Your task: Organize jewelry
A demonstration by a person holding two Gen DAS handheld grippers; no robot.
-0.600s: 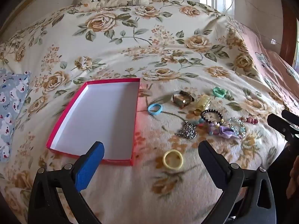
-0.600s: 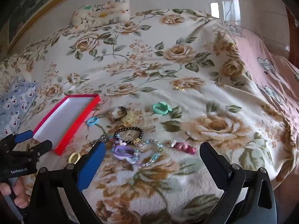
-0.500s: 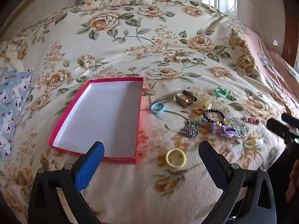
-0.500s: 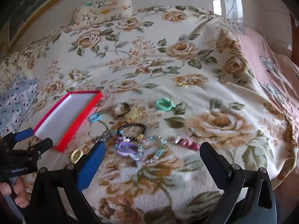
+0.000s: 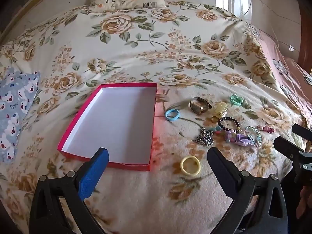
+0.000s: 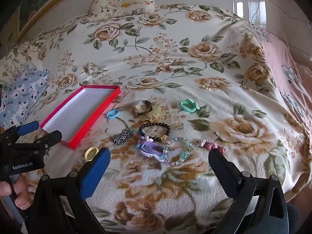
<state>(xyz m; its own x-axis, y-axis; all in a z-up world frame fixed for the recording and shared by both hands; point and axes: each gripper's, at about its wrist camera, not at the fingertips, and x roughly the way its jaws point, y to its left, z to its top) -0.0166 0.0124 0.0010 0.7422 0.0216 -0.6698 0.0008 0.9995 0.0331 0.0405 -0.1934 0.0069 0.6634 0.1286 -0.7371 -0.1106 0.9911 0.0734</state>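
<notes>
left claw [image 5: 158,156]: jaws spread wide, nothing between pads, hanging above blanket, tilted down.
right claw [image 6: 159,155]: jaws equally wide, nothing gripped, tilted down over the jewelry pile.
just ahead of left claw: yellow ring [image 5: 190,165], lying flat, slightly right of centre between the two fingers, apart from everything else.
ahead-left of left claw: red box [image 5: 153,120], shallow, white inside, nothing in it, near corner just beyond the blue pad.
ahead-right of left claw: chain clump [image 5: 204,137], then blue ring [image 5: 172,115] and watch [image 5: 199,106] farther out.
just ahead of right claw: purple clip [image 6: 151,149] touching crystal bracelet [image 6: 179,152]; pink charm [image 6: 211,146] close by right finger.
farther from right claw: black bead bracelet [image 6: 155,131], yellow hair claw [image 6: 157,113], green band [image 6: 188,106]; small gold piece [image 6: 206,87] well beyond, alone.
step in hand (judged): first pick, nothing boxed yet; yellow ring likely easiest start for left claw, isolated and close to box.
how to do well: come down straddling the ring, one pad inside or both across outer rim, close gently; soft blanket gives, so press lightly to avoid pinching fabric.
risk: pile in front of right claw tangled; grabbing purple clip may drag crystal bracelet along. Better one item at a time, outer pieces first.
drop: release low over white floor of box, clear of rim.
</notes>
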